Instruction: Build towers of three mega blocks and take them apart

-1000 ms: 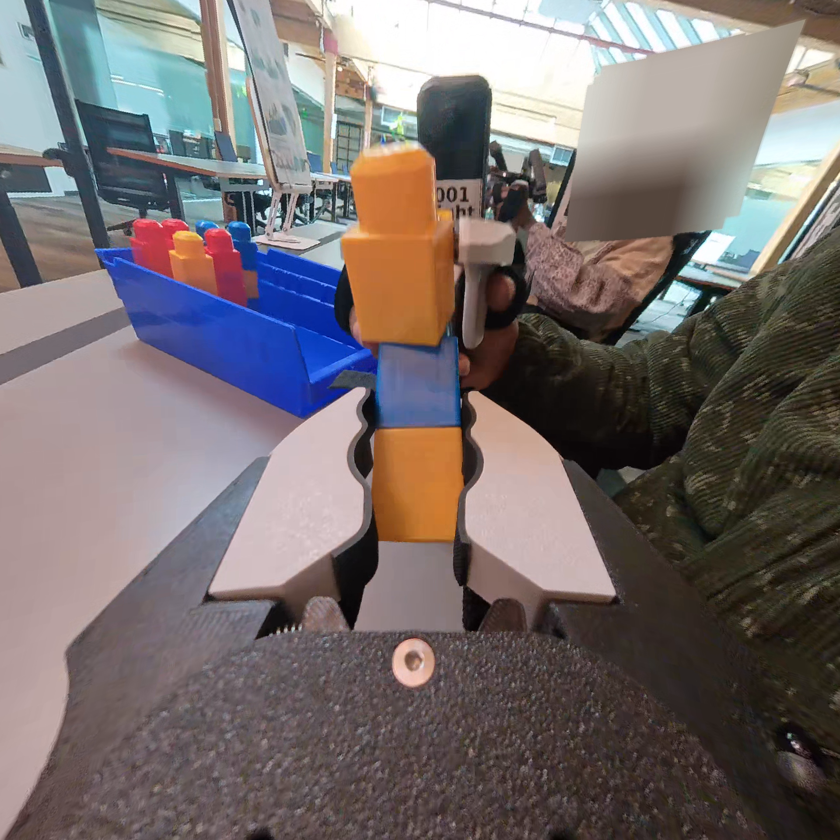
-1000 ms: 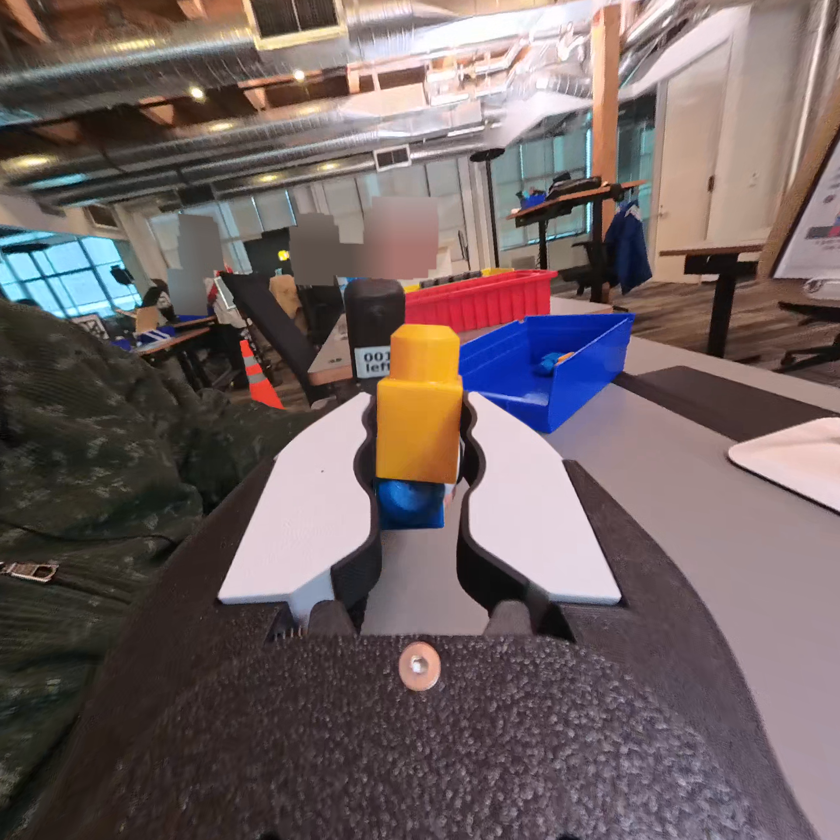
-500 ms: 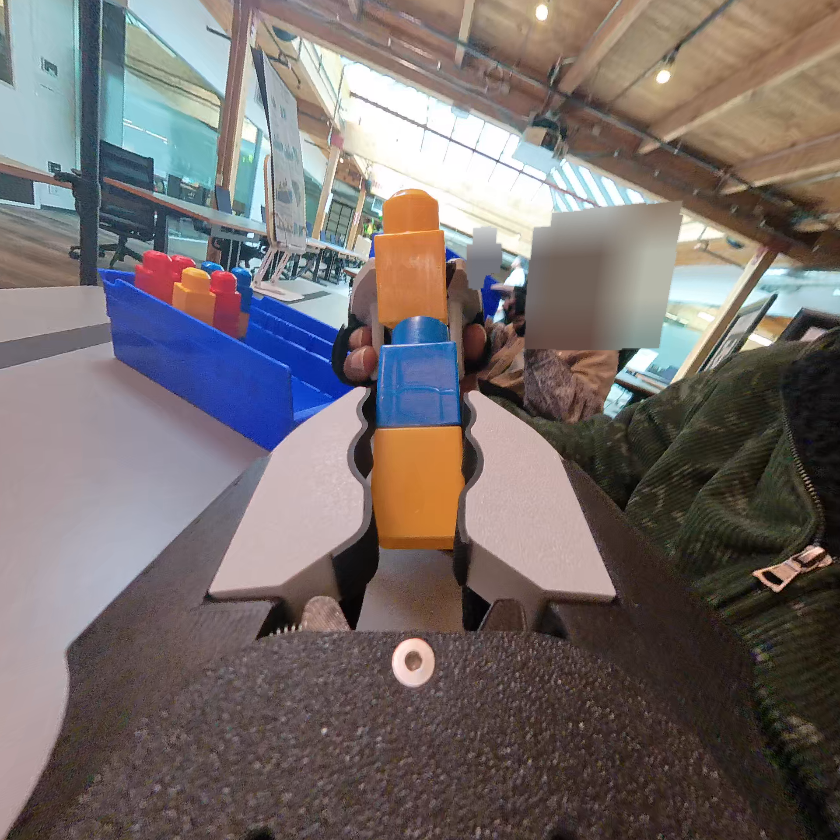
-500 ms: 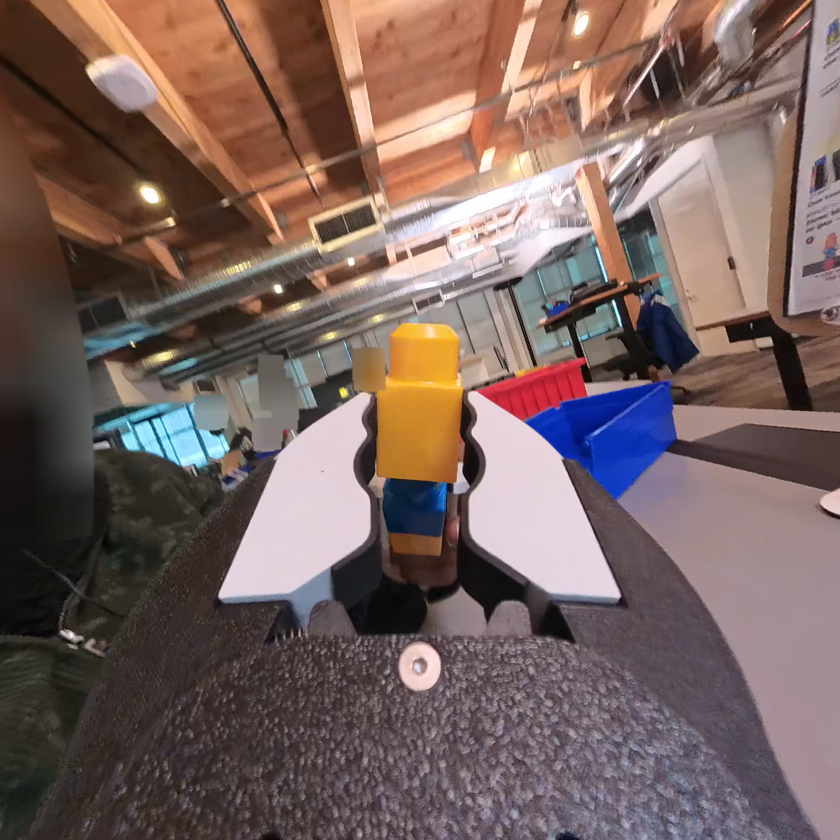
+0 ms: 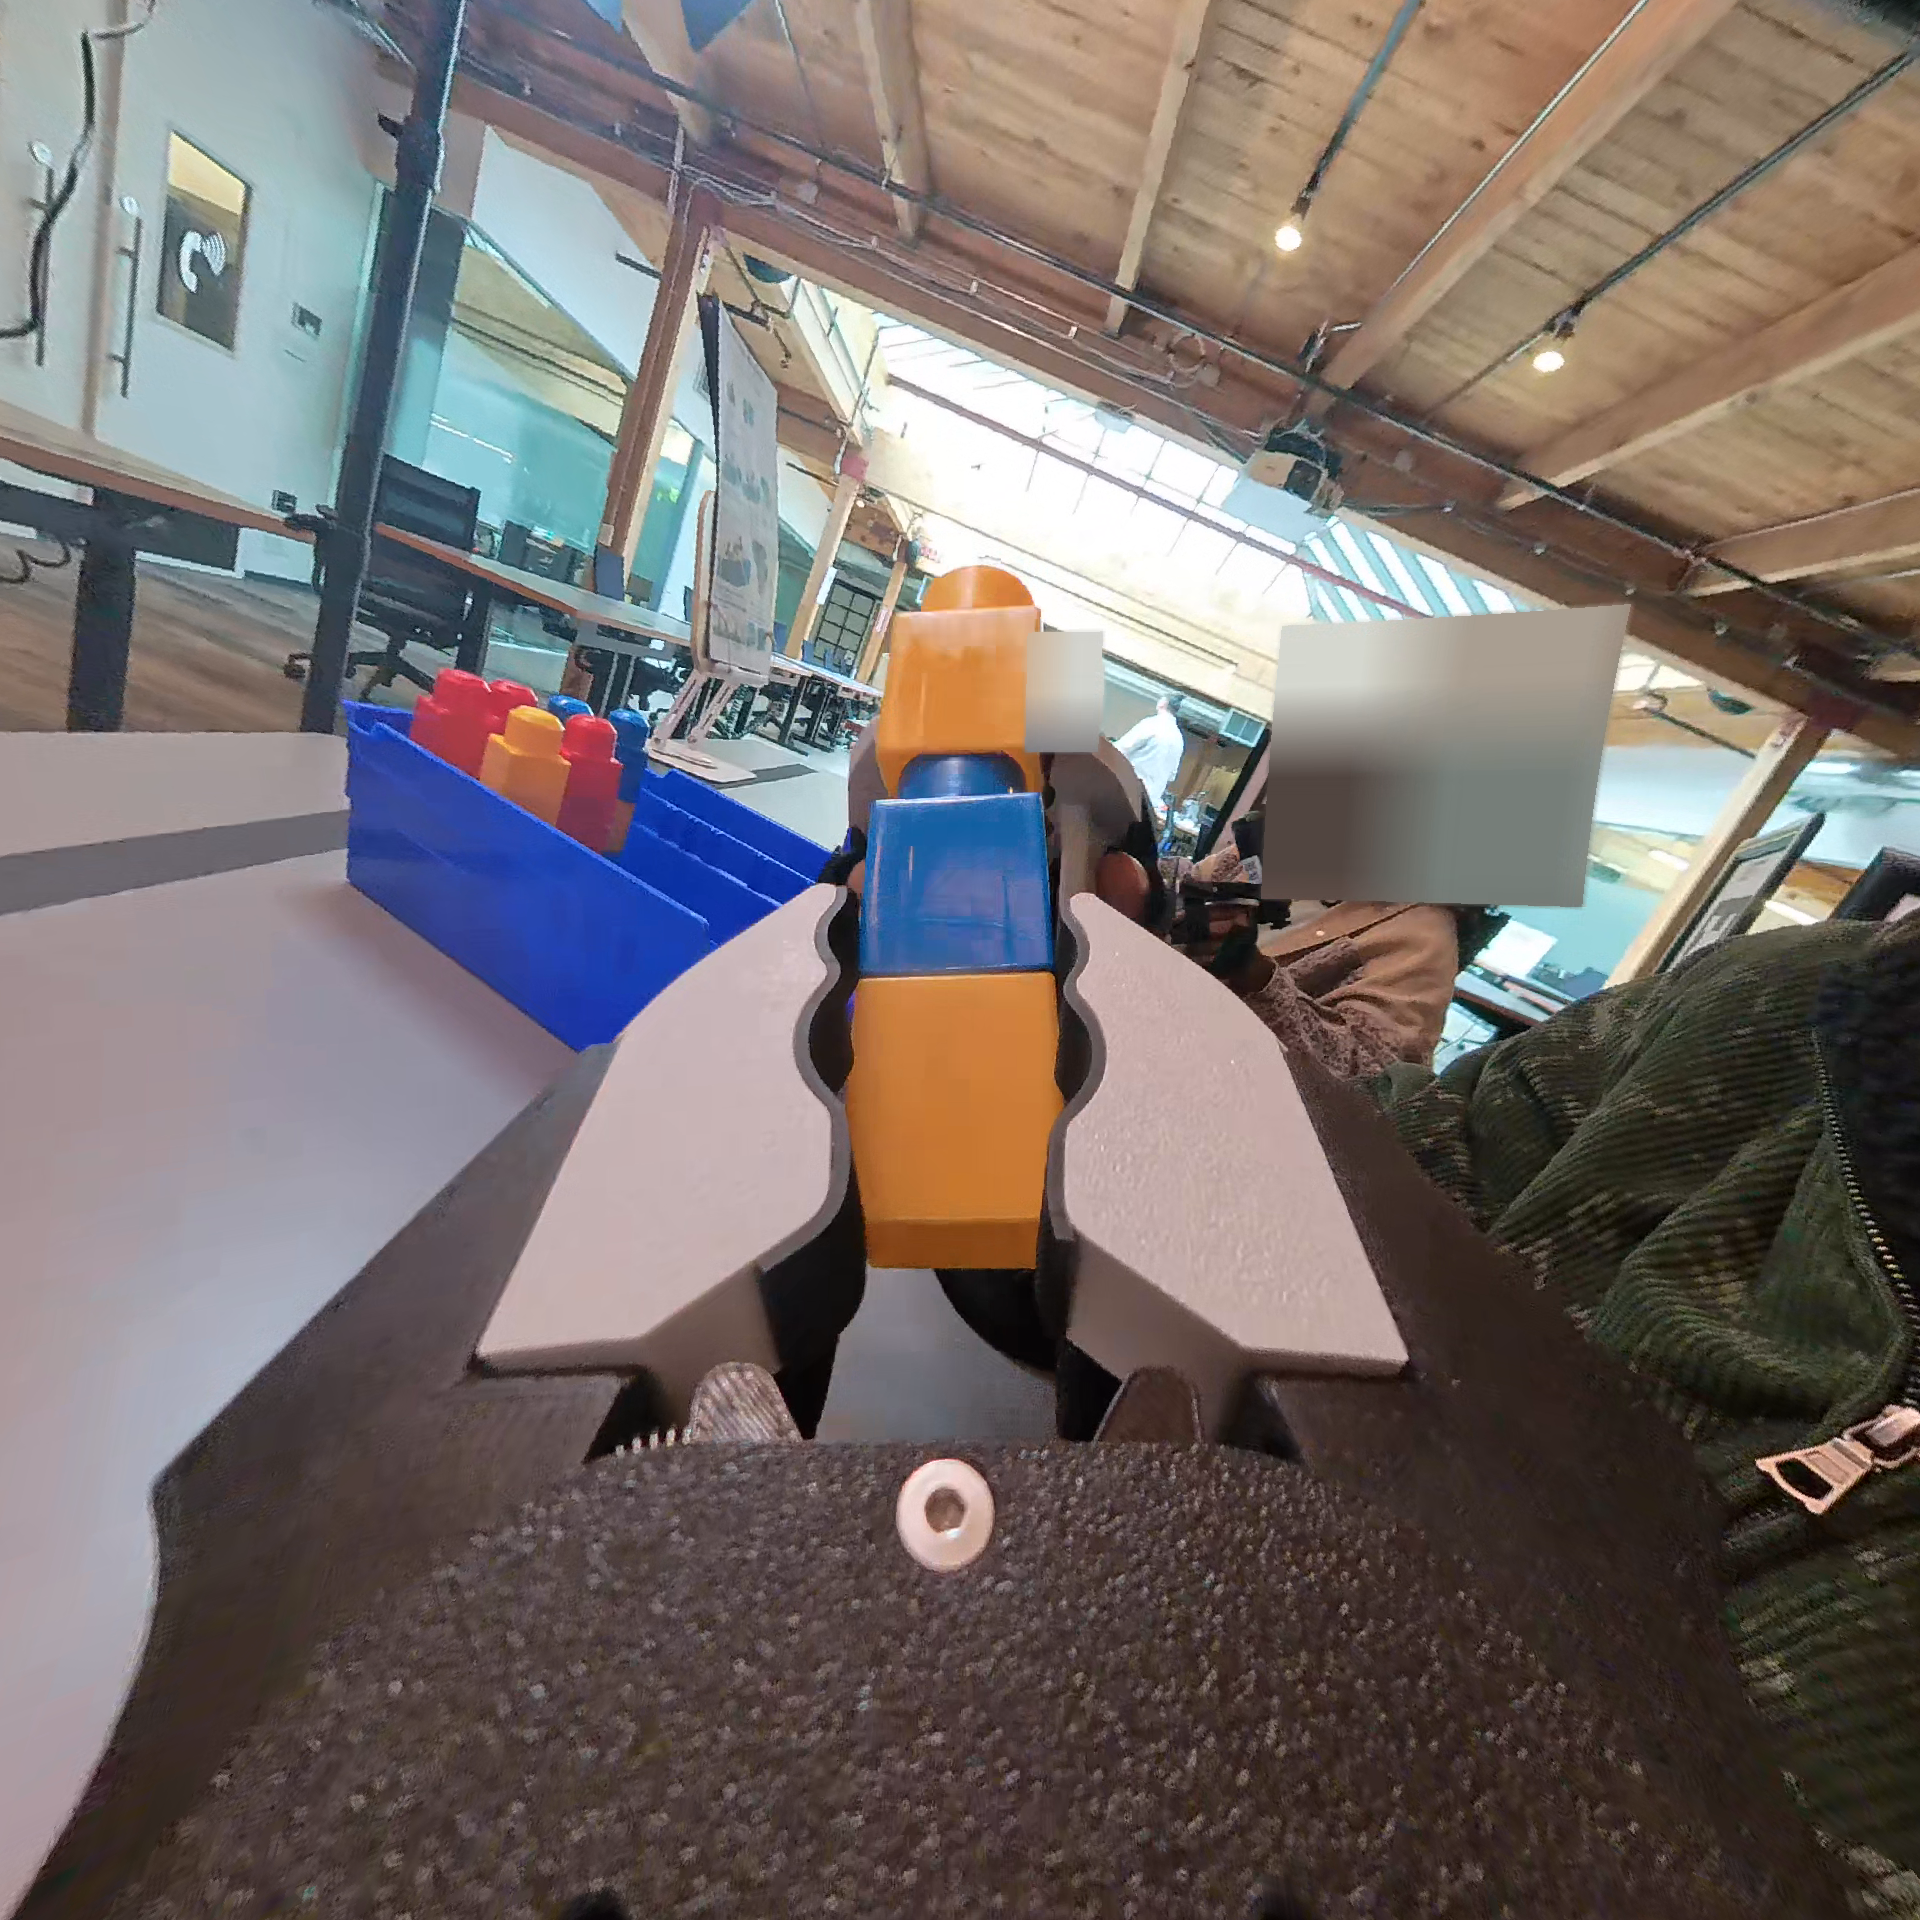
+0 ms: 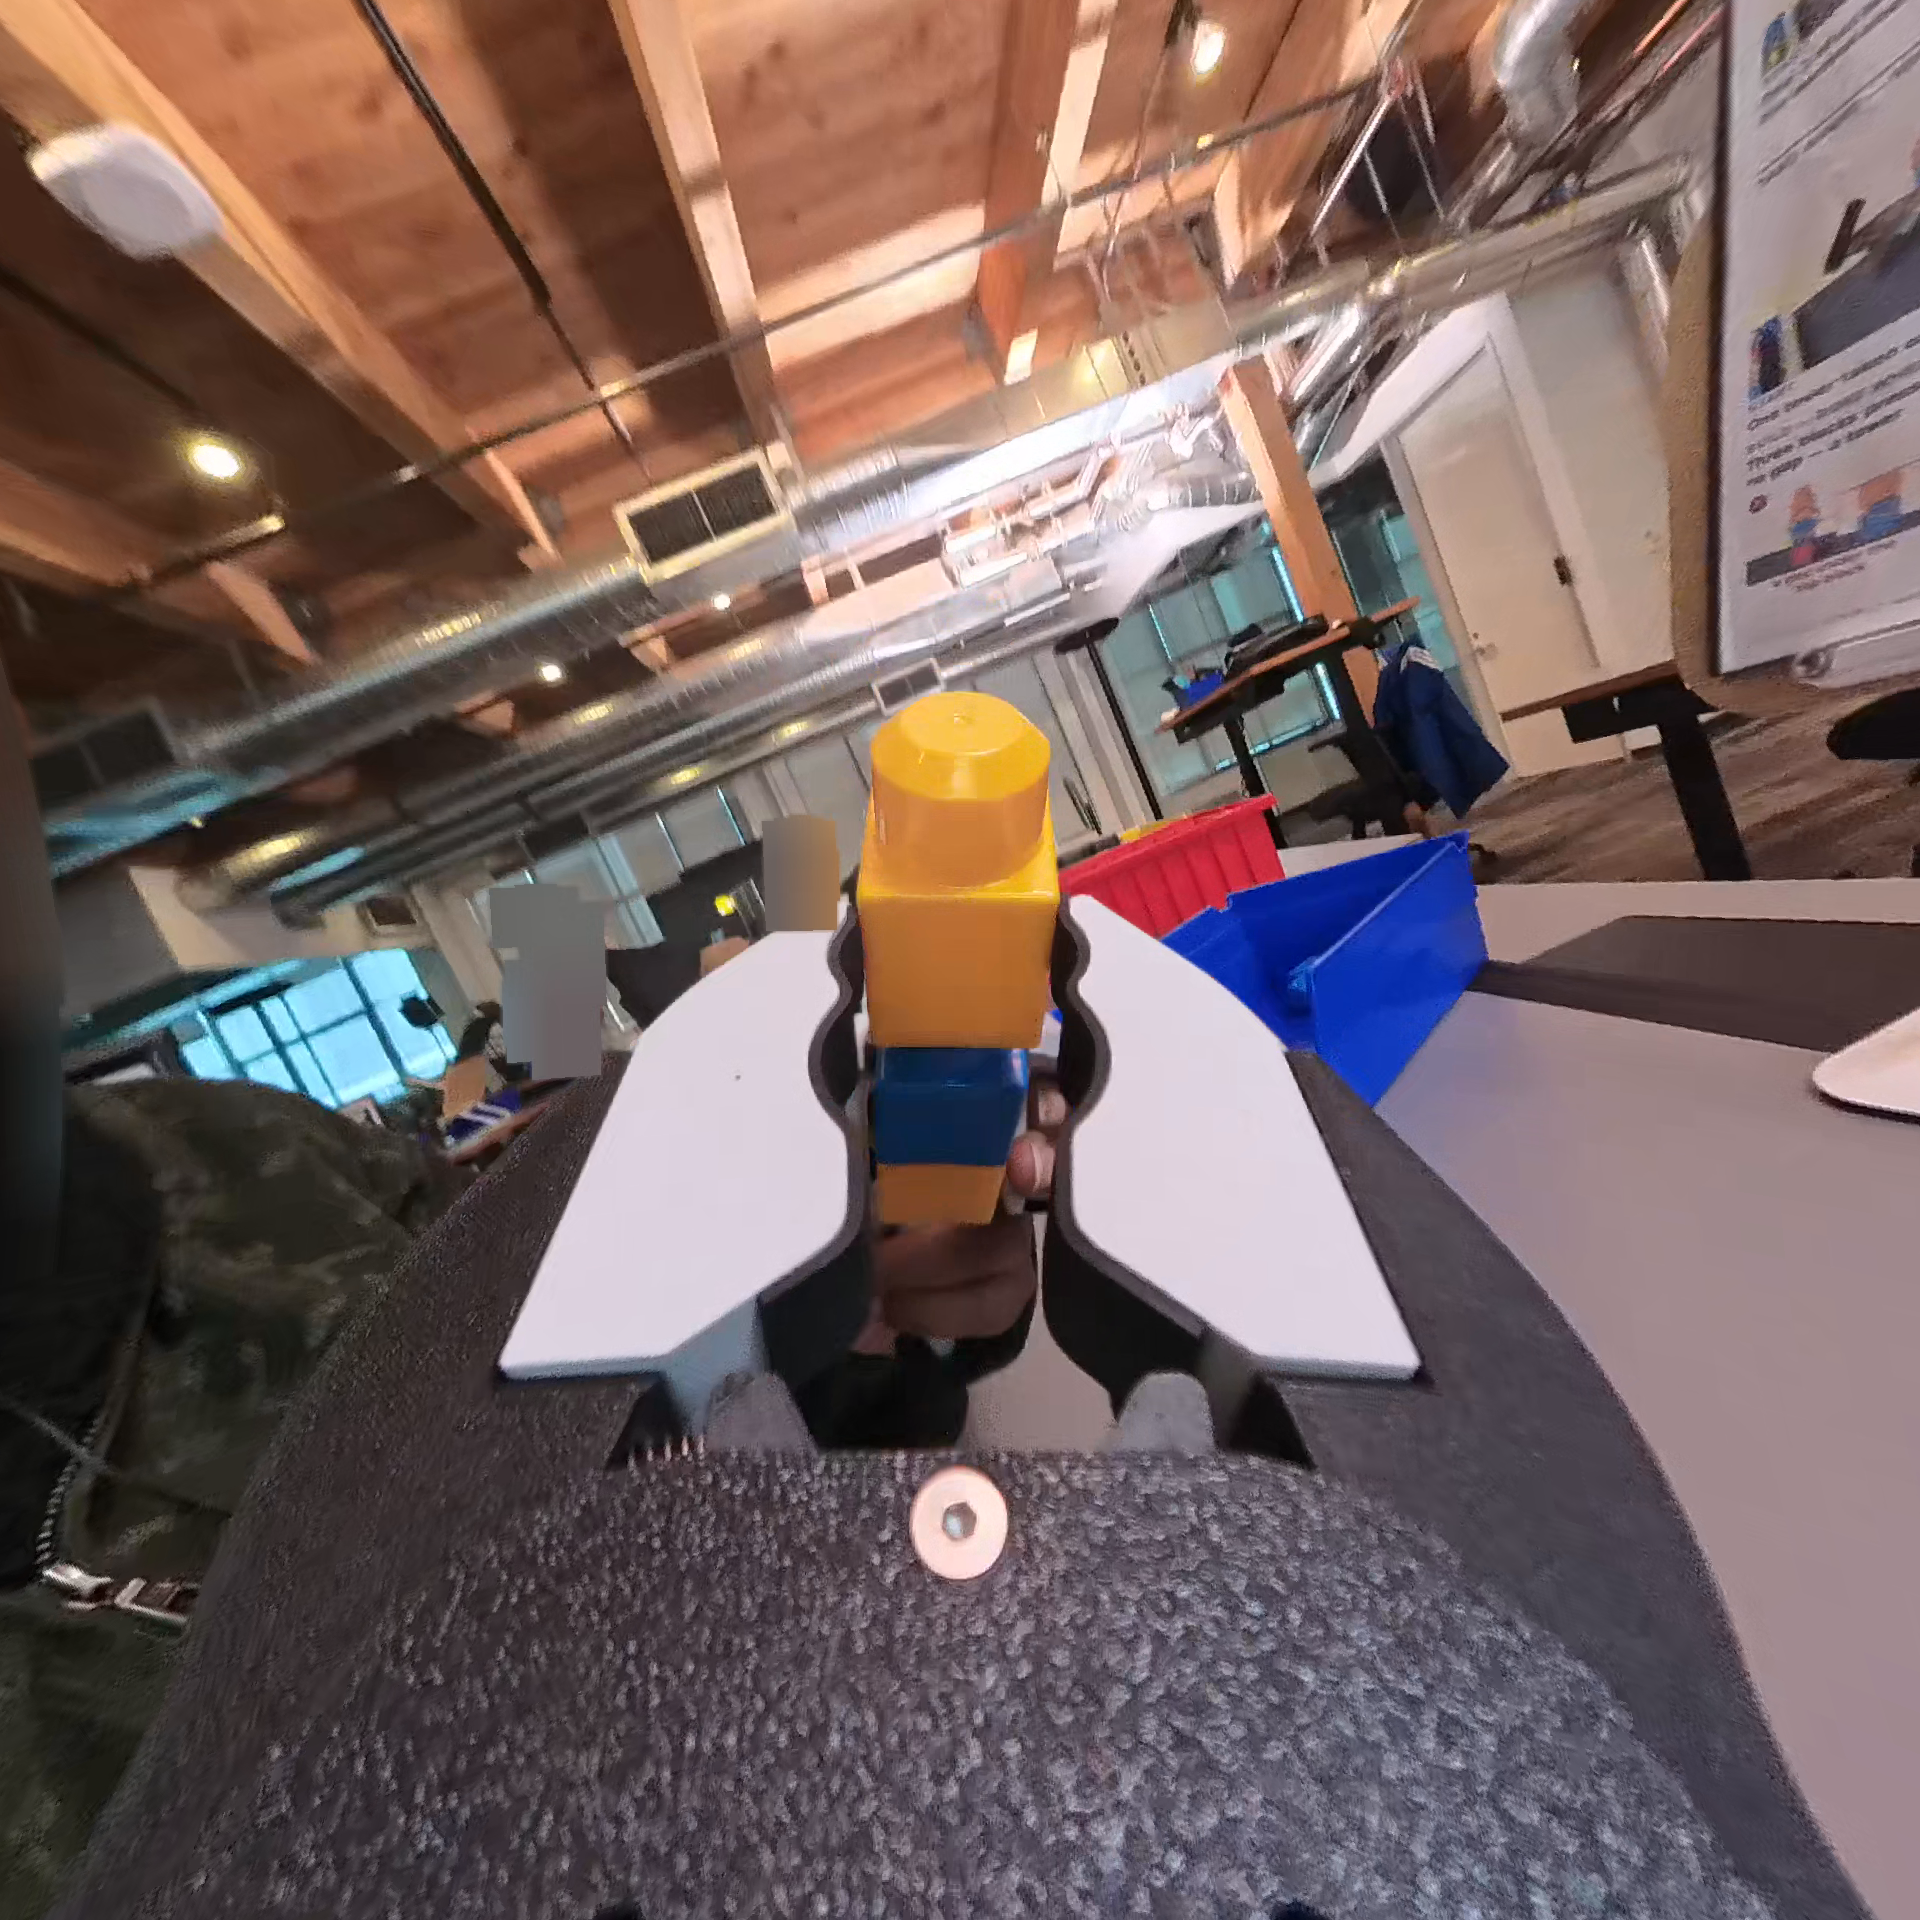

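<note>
My left gripper (image 5: 951, 925) is shut on a lower orange block (image 5: 951, 1112) with a blue block (image 5: 951, 888) pressed onto it. Beyond it the right gripper holds an upper orange block (image 5: 961, 681) just above the blue block, whose stud (image 5: 956, 779) shows in the gap. In the right wrist view my right gripper (image 6: 956, 935) is shut on that upper orange block (image 6: 956, 935). The blue block (image 6: 945, 1107) and the lower orange block (image 6: 940, 1190) sit below it. All three blocks are held in the air, off the grey table (image 5: 208, 1091).
A blue bin (image 5: 540, 914) with several red, orange and blue blocks (image 5: 530, 758) stands at the far left. The right wrist view shows a blue bin (image 6: 1351, 966), a red bin (image 6: 1184, 873) behind it and a white object (image 6: 1870, 1070) at the right edge. A green sleeve (image 5: 1662, 1195) is close on the right. The tips of one gripper are about 5 cm away from the tips of the other.
Both grippers have tilted upward, so more of the ceiling shows. The upper orange block has come up off the blue block, baring its stud.
</note>
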{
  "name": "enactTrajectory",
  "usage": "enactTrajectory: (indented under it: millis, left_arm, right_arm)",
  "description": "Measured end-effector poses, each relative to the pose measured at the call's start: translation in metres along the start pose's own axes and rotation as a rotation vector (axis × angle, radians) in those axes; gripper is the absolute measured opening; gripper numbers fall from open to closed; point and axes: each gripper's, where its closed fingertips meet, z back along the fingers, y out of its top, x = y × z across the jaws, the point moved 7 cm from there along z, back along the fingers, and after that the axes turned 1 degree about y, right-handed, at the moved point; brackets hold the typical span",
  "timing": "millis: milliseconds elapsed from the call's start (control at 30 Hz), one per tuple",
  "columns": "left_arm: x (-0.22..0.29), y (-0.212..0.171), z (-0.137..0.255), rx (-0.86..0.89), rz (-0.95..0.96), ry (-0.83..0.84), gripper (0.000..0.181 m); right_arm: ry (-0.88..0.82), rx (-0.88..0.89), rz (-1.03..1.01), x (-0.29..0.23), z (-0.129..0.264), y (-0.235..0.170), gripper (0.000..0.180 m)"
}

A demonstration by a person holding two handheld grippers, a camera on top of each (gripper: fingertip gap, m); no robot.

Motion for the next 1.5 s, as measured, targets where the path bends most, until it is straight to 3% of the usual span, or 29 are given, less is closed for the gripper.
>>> enactTrajectory:
  millis: [267,500,1000,1333,1500]
  left_arm:
    - [-0.002,0.004,0.006,-0.009,-0.002,0.014,0.036]
    - [-0.004,0.005,0.008,0.005,0.02,0.019,0.036]
    - [0.001,0.006,0.009,0.001,0.04,-0.036,0.036]
    - [0.009,0.007,0.009,-0.014,-0.193,0.03,0.036]
    - [0.008,0.006,0.01,-0.008,-0.19,0.01,0.036]
  right_arm:
    - [-0.029,-0.118,-0.011,0.001,-0.004,-0.01,0.035]
    - [0.0,-0.091,-0.104,0.006,-0.005,-0.023,0.035]
    - [0.075,-0.099,-0.017,0.001,-0.005,-0.023,0.035]
    - [0.068,-0.112,-0.014,-0.001,-0.005,-0.022,0.035]
    - [0.073,-0.124,0.011,-0.003,-0.006,-0.022,0.036]
